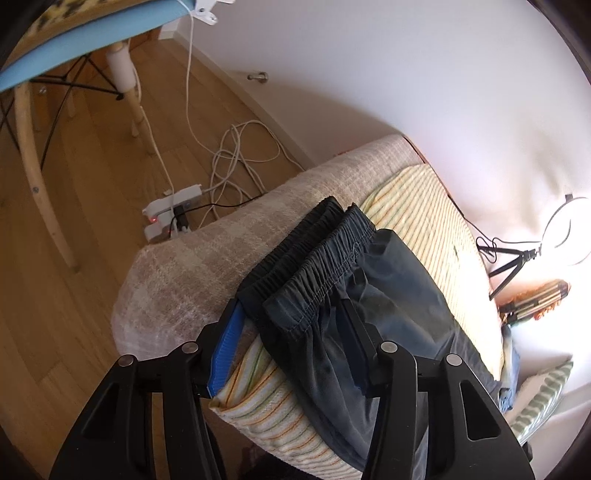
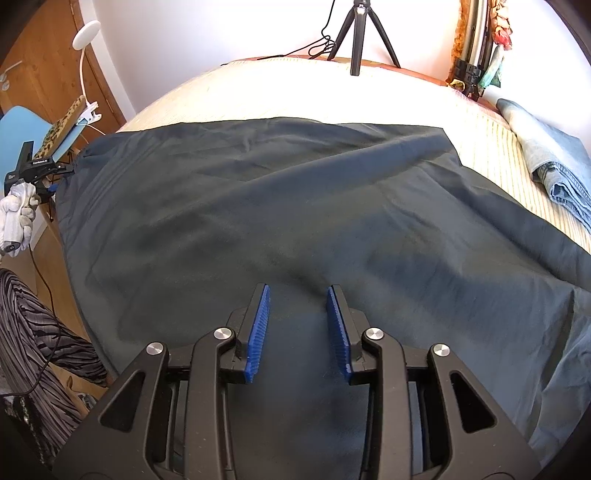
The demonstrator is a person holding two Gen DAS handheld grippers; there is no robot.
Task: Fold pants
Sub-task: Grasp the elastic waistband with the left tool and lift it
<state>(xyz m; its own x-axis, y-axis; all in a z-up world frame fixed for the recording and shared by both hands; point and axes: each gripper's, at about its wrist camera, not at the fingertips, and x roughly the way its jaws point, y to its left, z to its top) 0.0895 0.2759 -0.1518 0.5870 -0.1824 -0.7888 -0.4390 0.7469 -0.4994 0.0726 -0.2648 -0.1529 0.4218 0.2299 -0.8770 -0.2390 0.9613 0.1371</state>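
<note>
Dark grey pants (image 2: 295, 206) lie spread flat across the bed. In the left wrist view their elastic waistband (image 1: 314, 258) hangs at the bed's corner. My left gripper (image 1: 291, 310) is open, its jaws on either side of the waistband's edge; the right blue pad is partly hidden by cloth. It also shows in the right wrist view (image 2: 55, 181) at the far left, held by a white-gloved hand. My right gripper (image 2: 298, 291) is open and empty, low over the middle of the pants.
The bed has a striped cover (image 1: 424, 206) over a beige mattress (image 1: 207, 258). Folded jeans (image 2: 546, 158) lie at the right. A tripod (image 2: 358, 33) stands behind the bed. A power strip and cables (image 1: 173, 214) lie on the wooden floor by a blue chair (image 1: 74, 51).
</note>
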